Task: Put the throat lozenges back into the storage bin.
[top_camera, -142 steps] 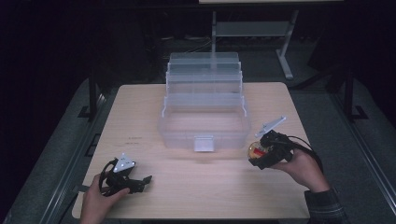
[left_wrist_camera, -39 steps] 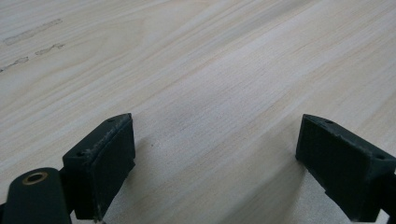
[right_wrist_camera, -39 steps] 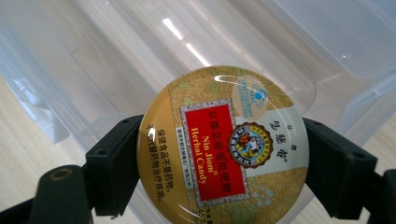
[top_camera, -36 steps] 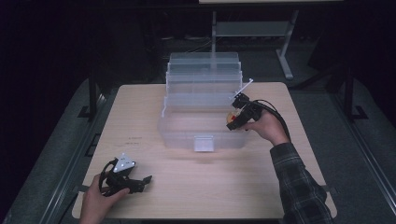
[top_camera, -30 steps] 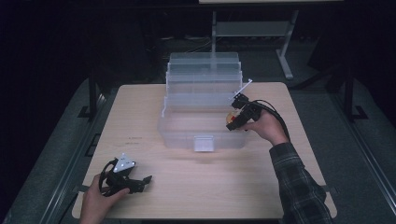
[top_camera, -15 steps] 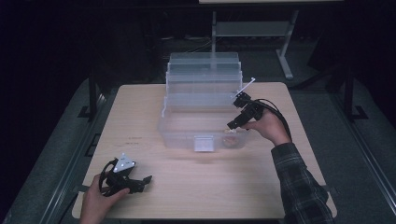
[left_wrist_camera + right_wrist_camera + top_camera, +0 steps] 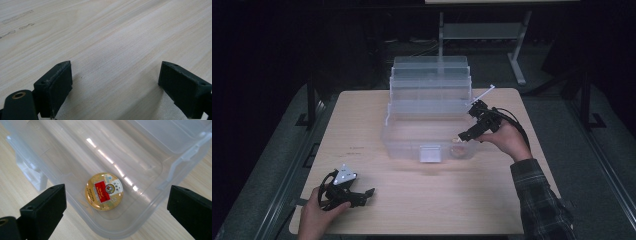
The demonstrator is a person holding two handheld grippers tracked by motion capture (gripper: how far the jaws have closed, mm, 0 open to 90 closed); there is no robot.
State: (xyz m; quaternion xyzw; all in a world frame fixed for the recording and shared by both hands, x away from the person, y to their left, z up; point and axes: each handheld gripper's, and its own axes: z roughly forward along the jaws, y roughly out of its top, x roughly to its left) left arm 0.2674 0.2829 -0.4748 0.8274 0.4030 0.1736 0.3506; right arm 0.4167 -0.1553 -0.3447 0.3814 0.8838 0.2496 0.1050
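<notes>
Pale wooden surface (image 7: 422,200): above the clear box (image 7: 150,165), the right gripper (image 7: 115,212), jaws spread, could snag its rim beside the gold tin (image 7: 104,191).

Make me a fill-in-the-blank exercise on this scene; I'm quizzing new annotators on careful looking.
1. The round gold tin with a red label lies inside the clear plastic ____.
2. The right gripper hangs over the clear plastic box with its jaws ____.
3. The left gripper rests on the pale ____ table, jaws apart with nothing between them.
4. The gold tin lies in the box's front-____ corner in the high view.

Missing words: box; open; wooden; right
</notes>
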